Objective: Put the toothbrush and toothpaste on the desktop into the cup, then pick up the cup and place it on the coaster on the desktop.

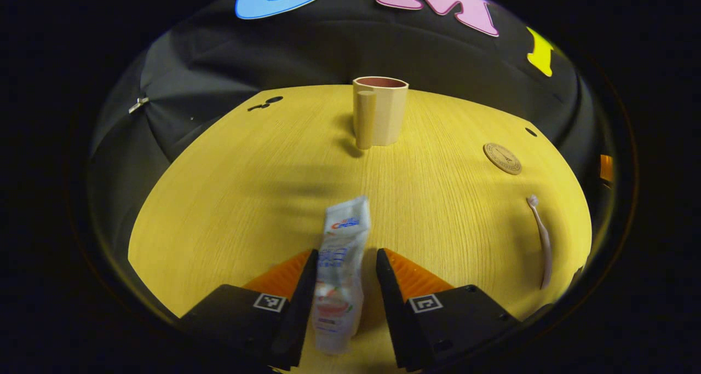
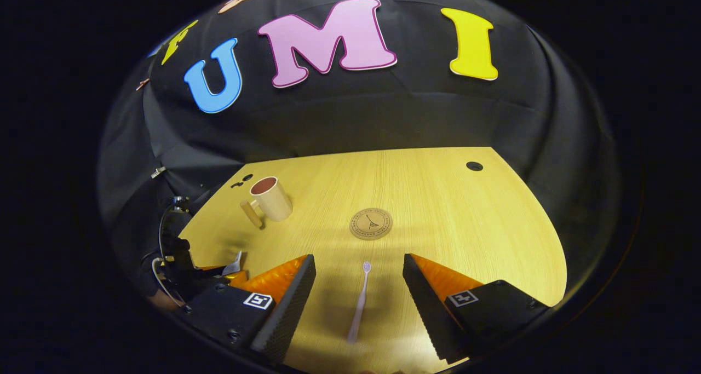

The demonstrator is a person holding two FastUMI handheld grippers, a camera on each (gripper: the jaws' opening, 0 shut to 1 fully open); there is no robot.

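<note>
Since the toothpaste [image 1: 340, 275] tube between the open left gripper [image 1: 344, 264] fingers is soft, pinch mid-body; right gripper [image 2: 358, 281] open around the stiff, thin toothbrush [image 2: 360, 303].

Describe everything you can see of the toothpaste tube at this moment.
The toothpaste tube is a soft white plastic tube with blue and red printing, its flat crimped end pointing away toward the cup. It sits between the fingers of the left gripper. The jaws stand close on either side of it, one finger against it, a slim gap at the other. Whether it rests on the wooden desktop or is lifted is unclear. In the right gripper view its crimped end pokes up at the left.
</note>
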